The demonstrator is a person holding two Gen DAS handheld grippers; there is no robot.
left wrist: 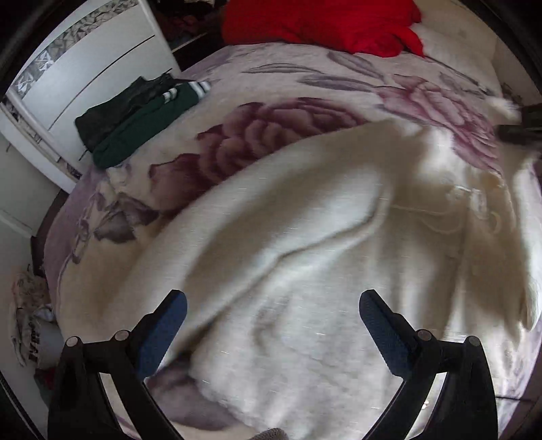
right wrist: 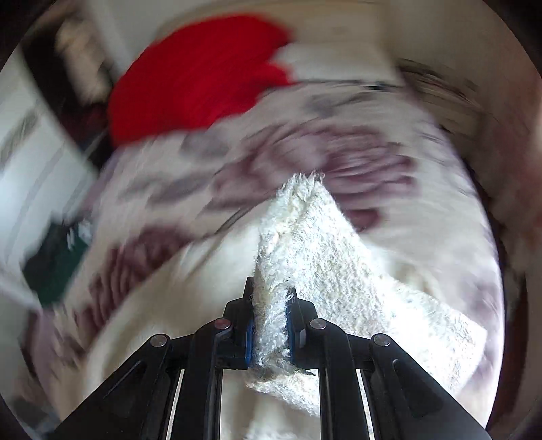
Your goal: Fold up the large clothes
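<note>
A large cream fleecy garment (left wrist: 305,254) lies spread over the floral bedspread (left wrist: 264,135). My left gripper (left wrist: 271,304) is open just above it, its blue-padded fingers (left wrist: 166,325) wide apart and holding nothing. My right gripper (right wrist: 271,304) is shut on an edge of the cream garment (right wrist: 305,237), which sticks up between its fingers and drapes away to the right. The right gripper also shows in the left wrist view (left wrist: 518,125) at the far right edge, with a corner of the garment lifted. The right wrist view is blurred.
A folded dark green garment with white stripes (left wrist: 135,122) lies at the bed's far left corner. A red garment (left wrist: 321,23) lies at the far end of the bed. A white wardrobe (left wrist: 84,67) stands to the left. Crumpled cloth lies on the floor (left wrist: 30,304).
</note>
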